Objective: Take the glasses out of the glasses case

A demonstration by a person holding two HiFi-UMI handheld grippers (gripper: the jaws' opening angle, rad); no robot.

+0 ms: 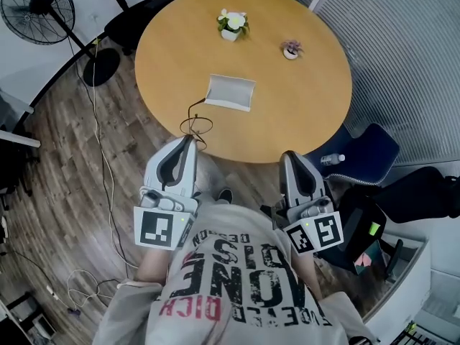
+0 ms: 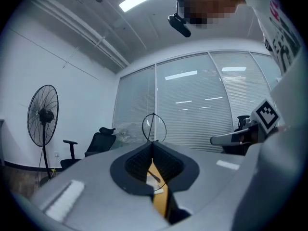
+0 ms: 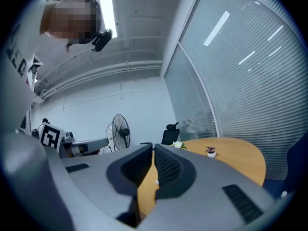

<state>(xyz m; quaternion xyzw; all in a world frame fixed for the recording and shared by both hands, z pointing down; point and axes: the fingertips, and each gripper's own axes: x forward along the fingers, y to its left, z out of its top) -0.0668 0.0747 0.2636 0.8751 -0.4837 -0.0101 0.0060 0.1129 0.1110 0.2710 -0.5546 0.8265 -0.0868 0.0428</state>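
While your left gripper [image 1: 190,140] pinches the glasses [image 1: 195,126] between jaws pressed together on the thin wire frame, one round lens stands upright just past the tips. A thin temple arm runs away from you toward the near left corner of the open case [image 1: 230,93]. The frame's long axis can't be made out.

The glasses hang over the near edge of the round table [image 1: 309,106], clear of the case, which lies further in, toward the middle.

Your right gripper [image 1: 287,157] has its jaws pressed together on nothing, tips at the near edge, well right of the glasses.

Both grippers are held level in front of your chest, pointing at the table.
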